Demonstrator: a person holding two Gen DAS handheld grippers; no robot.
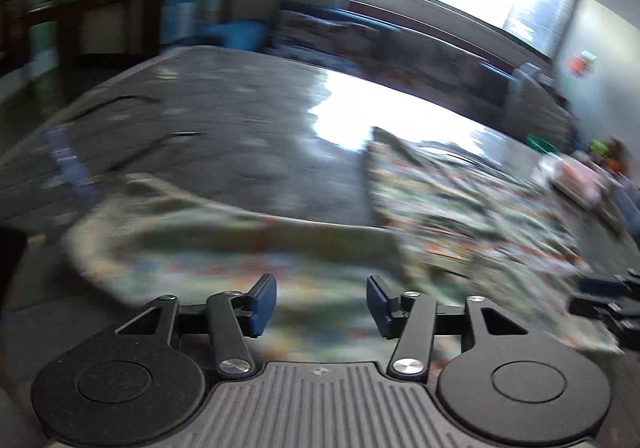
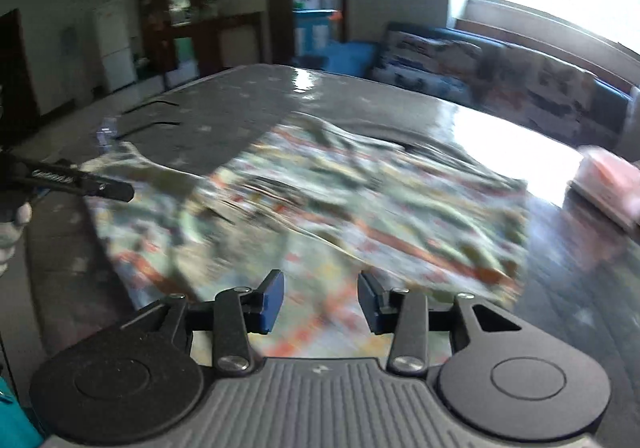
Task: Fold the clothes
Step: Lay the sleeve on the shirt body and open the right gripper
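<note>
Left wrist view: patterned garment [image 1: 460, 215] spread rumpled on the grey surface [image 1: 220, 127], blurred.
Left tool [image 1: 321, 306] and right tool [image 2: 321, 302] both hang over the cloth's near edge, jaws apart, gripping nothing; a pink folded item [image 2: 608, 183] lies near the garment's right side.

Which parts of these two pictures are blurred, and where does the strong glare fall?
Left wrist view: the patterned cloth and the room smear with motion, the left tongs stay sharp, and window glare whitens the table. Right wrist view: the cloth is likewise smeared, the right tongs stay crisp, and glare burns out the table's far right side.
</note>
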